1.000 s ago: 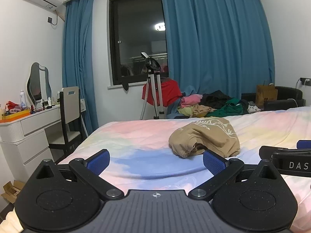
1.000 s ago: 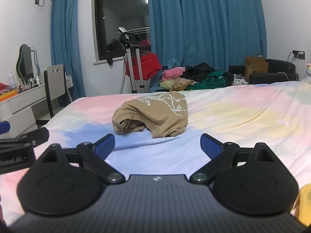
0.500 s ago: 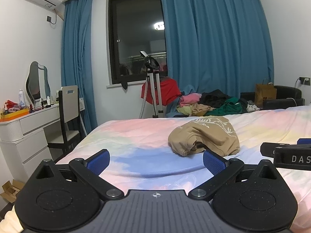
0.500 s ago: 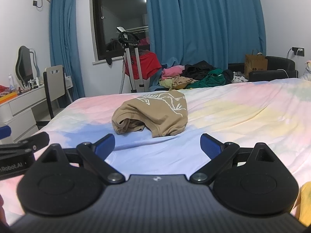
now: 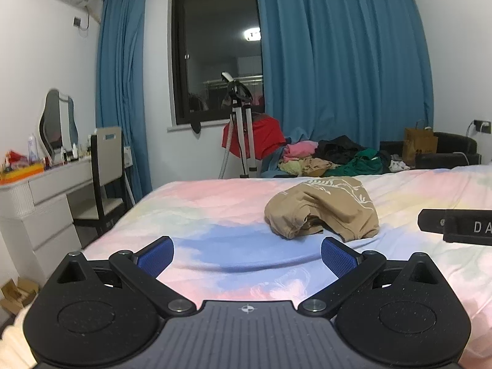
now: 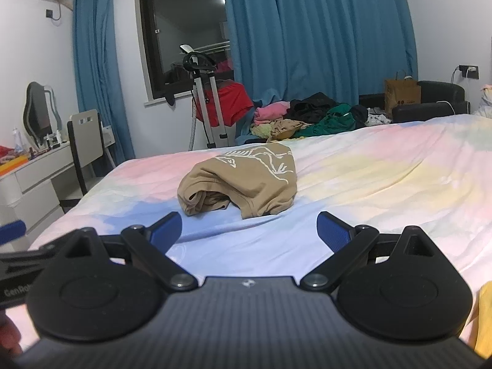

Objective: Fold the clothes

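Garment (image 5: 323,209) on bed (image 5: 215,203)

Garment (image 5: 323,209): you see tan cloth with a white line print on its far side.
Bed sheet (image 5: 215,212): pastel patches of pink, blue and pale yellow lie under your grippers.
Left gripper (image 5: 247,253): your black body carries blue finger pads.
Right gripper (image 6: 249,229): yours is the same black, with blue pads.
Curtains (image 5: 338,61): you face plain teal blue, far.
Clothes pile (image 6: 307,117): far off you have pink, black, green and yellow.
Chair (image 5: 106,153): at your left, black frame, beige back.
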`<state>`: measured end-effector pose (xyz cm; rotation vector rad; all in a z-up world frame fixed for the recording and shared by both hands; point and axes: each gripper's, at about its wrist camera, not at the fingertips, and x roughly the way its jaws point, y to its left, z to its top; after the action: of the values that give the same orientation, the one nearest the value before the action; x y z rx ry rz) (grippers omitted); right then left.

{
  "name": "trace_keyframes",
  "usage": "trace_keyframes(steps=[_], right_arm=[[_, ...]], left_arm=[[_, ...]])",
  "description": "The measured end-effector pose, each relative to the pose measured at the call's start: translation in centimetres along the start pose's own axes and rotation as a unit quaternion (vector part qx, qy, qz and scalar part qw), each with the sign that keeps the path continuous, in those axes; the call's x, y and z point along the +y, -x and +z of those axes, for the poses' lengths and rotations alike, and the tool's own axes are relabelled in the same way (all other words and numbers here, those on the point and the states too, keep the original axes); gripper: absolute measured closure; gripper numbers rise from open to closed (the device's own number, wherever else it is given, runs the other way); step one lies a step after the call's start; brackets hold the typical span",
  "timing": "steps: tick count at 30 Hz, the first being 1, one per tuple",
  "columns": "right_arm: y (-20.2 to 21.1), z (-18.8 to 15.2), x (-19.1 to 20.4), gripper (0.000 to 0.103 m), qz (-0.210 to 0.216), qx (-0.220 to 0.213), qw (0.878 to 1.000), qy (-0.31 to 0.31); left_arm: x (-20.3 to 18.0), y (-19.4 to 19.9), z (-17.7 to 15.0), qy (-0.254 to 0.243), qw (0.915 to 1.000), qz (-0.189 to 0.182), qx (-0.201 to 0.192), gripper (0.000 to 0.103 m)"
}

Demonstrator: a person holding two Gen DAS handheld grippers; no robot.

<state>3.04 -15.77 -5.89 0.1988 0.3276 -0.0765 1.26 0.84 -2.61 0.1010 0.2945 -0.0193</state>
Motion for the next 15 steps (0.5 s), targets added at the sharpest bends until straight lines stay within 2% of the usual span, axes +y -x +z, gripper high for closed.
trace_keyframes(steps=[4,7,12,15], right_arm=[[0.1,0.3,-0.3,0.007,-0.009,0.010,1.000,-0.013],[0.3,0.7,-0.9,0.007,-0.007,0.017,0.999,-0.044],[-0.8,0.9,-2.3,0.007,-0.019,0.005,0.998,-0.068],[-2.3,0.7,-3.6,0.007,-0.033,0.003,0.996,-0.084]], left_arm=[[-0.2,-1.7,-0.2,0.008,0.9998,-0.002,0.018,0.000],[-1.1,-4.6,-0.1,-0.006,0.9994,-0.006,0.035,0.000],[-3.3,-12.0,0.2,-0.029,0.9940,-0.072,0.077,0.001],[-4.9,-17.1,0.4,-0.032,0.9920,-0.077,0.094,0.001]])
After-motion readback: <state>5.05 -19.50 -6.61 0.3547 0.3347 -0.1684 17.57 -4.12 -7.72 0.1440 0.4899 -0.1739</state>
